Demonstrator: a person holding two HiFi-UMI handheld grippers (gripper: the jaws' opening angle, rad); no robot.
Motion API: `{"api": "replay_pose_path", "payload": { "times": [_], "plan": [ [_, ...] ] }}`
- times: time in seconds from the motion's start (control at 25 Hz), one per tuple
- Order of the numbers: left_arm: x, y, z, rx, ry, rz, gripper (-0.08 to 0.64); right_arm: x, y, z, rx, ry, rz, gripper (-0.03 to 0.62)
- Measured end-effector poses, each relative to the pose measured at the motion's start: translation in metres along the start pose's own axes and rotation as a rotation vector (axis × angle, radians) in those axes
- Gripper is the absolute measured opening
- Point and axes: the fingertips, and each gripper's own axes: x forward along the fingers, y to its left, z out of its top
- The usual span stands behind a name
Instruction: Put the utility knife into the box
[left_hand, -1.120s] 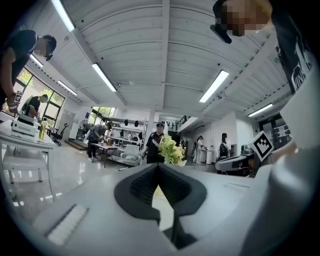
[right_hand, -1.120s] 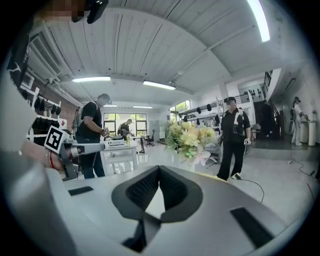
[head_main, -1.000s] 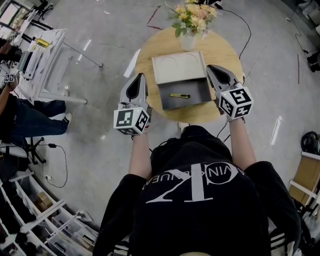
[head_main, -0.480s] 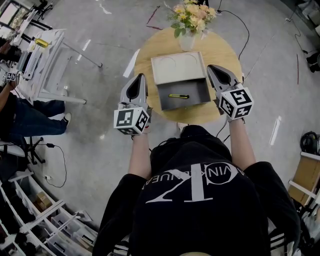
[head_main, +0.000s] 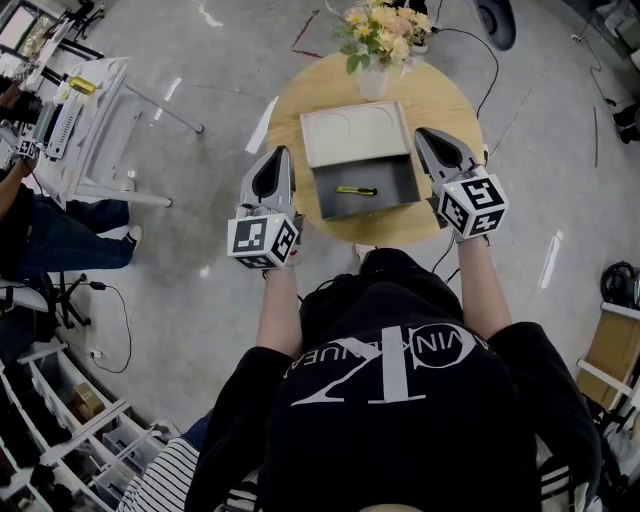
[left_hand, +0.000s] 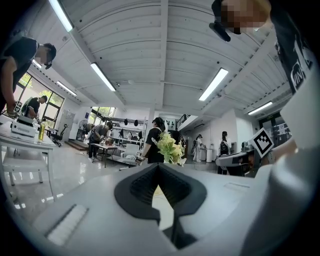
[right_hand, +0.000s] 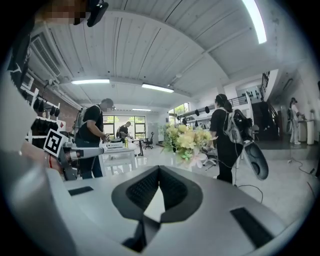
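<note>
A yellow utility knife (head_main: 357, 190) lies inside the open grey box (head_main: 405, 192) on the round wooden table (head_main: 300, 100). The box's pale lid (head_main: 357, 133) lies open on the far side. My left gripper (head_main: 281, 151) hovers just left of the box, past the table's left rim, jaws closed together and empty. My right gripper (head_main: 424, 133) hangs by the box's right wall, also shut and empty. Both gripper views look level across the room over shut jaws, left gripper (left_hand: 159, 166) and right gripper (right_hand: 159, 167), and neither shows the knife or the box.
A vase of flowers (head_main: 380, 40) stands at the table's far edge, behind the lid. A white side table (head_main: 95, 120) with a seated person (head_main: 40, 240) is at the left. Shelving (head_main: 90, 440) fills the lower left. Cables (head_main: 500, 80) run over the floor.
Both grippers and the knife stay where they were. A striped garment has come into the bottom left and a dark shoe into the top edge.
</note>
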Motion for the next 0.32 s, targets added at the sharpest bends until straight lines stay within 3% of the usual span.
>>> {"api": "replay_pose_path", "payload": {
  "times": [0.32],
  "plan": [
    [-0.001,-0.011,0.012,0.069,-0.035,-0.012,0.009,-0.004,0.0,0.008,-0.001,-0.032,0.003,0.014]
  ]
}}
